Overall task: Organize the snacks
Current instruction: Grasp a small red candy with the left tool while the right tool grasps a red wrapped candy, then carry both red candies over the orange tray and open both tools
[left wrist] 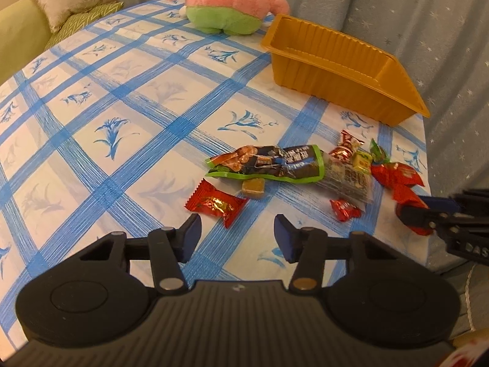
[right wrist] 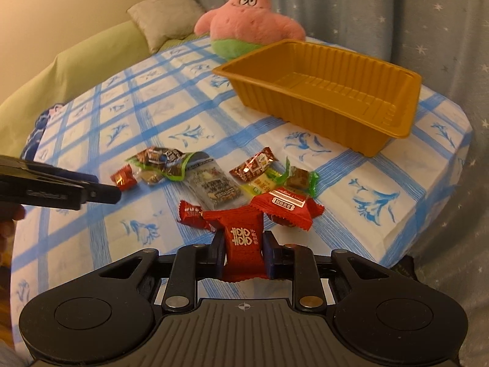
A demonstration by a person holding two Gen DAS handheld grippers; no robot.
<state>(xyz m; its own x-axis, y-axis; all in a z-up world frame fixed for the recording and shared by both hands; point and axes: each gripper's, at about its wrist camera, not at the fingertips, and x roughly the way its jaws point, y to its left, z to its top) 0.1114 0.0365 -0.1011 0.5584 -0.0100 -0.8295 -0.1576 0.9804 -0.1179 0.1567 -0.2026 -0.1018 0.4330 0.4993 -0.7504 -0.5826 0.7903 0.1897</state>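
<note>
On the counter under a blue-checked cloth, the ribbed gold plastic tray stands empty beyond the scattered snacks. The flat red foil-wrapped candy is clamped between the right gripper fingers and should be lifted clear of neighbouring wrappers before being carried over the rim. The left gripper fingers are parted over nothing, just short of a small red candy.

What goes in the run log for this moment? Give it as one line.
right gripper: shut on red candy | left gripper: open, empty | tray: empty | other snacks: on table

Star-print grey curtain, green sofa, beige cushion
</note>
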